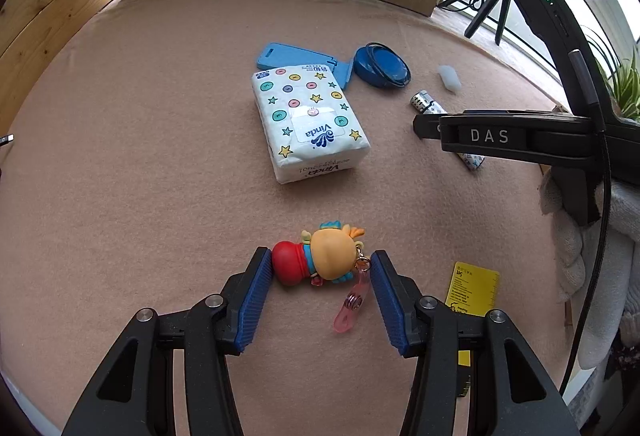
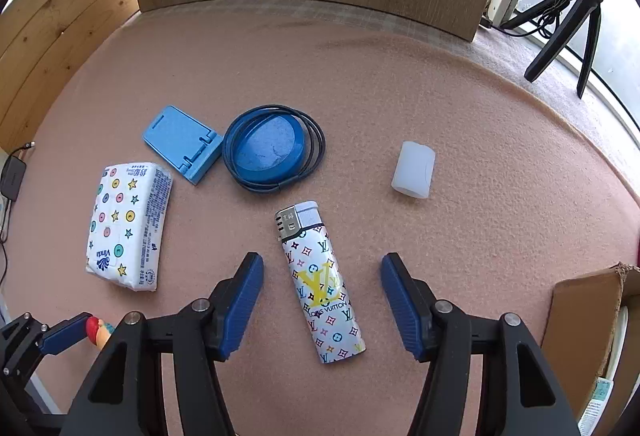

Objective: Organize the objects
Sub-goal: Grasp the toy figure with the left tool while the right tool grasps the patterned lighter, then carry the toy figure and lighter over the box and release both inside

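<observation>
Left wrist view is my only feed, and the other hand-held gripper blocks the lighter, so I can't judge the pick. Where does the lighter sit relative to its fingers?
Observer: The lighter lies flat between the fingers of the right hand-held gripper. Both pads stand clear of it.
Operator: Is it centred in the gap?
Observer: No. It slants a little and lies nearer the pad on the picture's left, so the gap on the other side is wider.
Operator: Anything further right that I can't make out?
Observer: A cardboard box stands at the right edge of the right wrist view, beside the mat.
</observation>
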### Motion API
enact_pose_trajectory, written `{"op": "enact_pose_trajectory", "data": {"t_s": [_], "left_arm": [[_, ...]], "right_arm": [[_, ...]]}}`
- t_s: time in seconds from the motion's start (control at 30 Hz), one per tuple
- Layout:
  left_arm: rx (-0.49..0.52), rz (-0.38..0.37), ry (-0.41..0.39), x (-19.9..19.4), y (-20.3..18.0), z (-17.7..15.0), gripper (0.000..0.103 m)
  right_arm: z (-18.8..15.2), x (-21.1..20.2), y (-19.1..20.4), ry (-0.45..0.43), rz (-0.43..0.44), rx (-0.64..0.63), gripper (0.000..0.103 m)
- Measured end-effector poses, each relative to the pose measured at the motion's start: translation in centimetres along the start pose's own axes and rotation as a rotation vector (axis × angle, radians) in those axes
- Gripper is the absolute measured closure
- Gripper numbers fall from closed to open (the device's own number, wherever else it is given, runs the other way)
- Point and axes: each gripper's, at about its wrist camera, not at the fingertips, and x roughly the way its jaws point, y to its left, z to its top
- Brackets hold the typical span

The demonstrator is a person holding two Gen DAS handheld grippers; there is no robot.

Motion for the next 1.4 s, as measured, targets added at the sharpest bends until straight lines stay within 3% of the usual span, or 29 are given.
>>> {"op": "enact_pose_trajectory", "data": {"t_s": [0.07, 0.13, 0.23, 0.53, 0.9, 1.4], "left_arm": [[0.001, 0.002, -0.001, -0.1, 0.1, 0.0, 0.049], [0.001, 0.002, -0.001, -0.1, 0.1, 0.1, 0.049], [0.002, 0.001, -0.002, -0.2, 0.1, 0.0, 0.049], [-0.011, -0.016, -0.008, 0.1, -0.3, -0.2, 0.049], [0.004, -0.061, -0.019, -1.0, -2.5, -0.5, 0.049], [0.154, -0.180, -0.073, -2.9, -12.7, 1.8, 0.049]], "right_arm": [[-0.1, 0.0, 0.1, -0.003, -0.006, -0.007, 0.051], [-0.3, -0.3, 0.1, -0.001, -0.002, -0.009, 0.068], [-0.7, -0.7, 0.0, 0.008, 0.016, -0.008, 0.082], [-4.6, -2.3, -0.7, -0.006, 0.041, 0.019, 0.082], [-11.1, -6.3, -4.4, -0.055, 0.121, 0.203, 0.082], [-16.8, -15.9, -9.9, -0.229, 0.110, 0.329, 0.082]]}}
